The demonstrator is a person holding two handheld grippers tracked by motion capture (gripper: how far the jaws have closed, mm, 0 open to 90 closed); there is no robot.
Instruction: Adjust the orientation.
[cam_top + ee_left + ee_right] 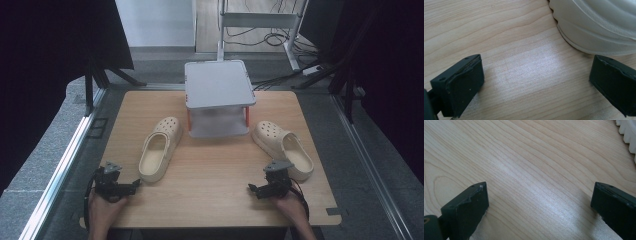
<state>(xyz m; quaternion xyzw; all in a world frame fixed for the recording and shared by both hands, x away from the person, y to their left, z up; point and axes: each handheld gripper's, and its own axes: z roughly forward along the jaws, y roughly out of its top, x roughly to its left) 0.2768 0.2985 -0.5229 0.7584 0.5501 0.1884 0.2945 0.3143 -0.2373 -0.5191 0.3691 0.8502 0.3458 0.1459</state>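
**High view: a clog beside each gripper, heels toward me**

High view shows my left gripper (131, 185) resting low at the near left corner of the table (215, 200), its jaws spread apart and holding nothing. Just ahead and to the right of it lies the left clog (160, 148), long axis running away from me and leaning a little to the right, heel end nearest my hand, toe end pointing toward the grey stand (218, 90) at the back. In the left gripper view the clog's pale sole edge (599, 30) curves in at the upper right, close to one open jaw but apart from it, with bare wood between the two jaws.

Behind the middle of the table the stand sits between the two toe ends, touching neither.

On the right, the right clog (283, 148) lies with its toe toward the stand and its heel slanting out to the right, just beside my right gripper (253, 189). That gripper points left across the table, jaws apart and empty. The right gripper view has only a sliver of ridged sole (630, 133) at the top right corner.

I judge each hand is nearer its own clog, so each would reach its heel.
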